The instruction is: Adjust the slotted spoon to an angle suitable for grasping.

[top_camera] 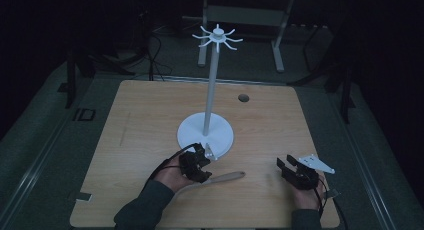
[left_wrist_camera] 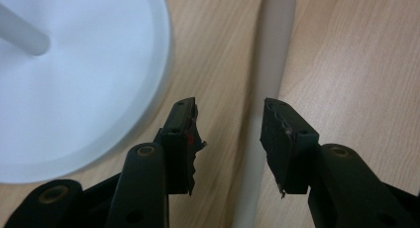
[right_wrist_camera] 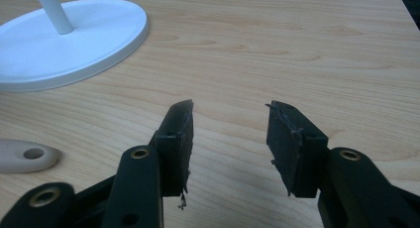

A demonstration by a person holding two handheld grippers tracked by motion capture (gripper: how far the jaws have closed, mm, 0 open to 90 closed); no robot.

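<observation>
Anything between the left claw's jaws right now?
Yes: in the left gripper view the pale utensil handle runs up between the open jaws of the left claw, ungripped, lying on the wooden table.

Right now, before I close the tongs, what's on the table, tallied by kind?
White hook stand: 1
Beige utensil with a hole in its handle end: 1
Hand-held tongs, both open: 2 (left tongs, right tongs)
Total: 4

Table: light wooden top at frame centre, round cable hole near its far edge
Floor: dark grey, cables trailing upper left
Furniture: pale metal frame at top centre
Light: dim, surroundings nearly black
</observation>
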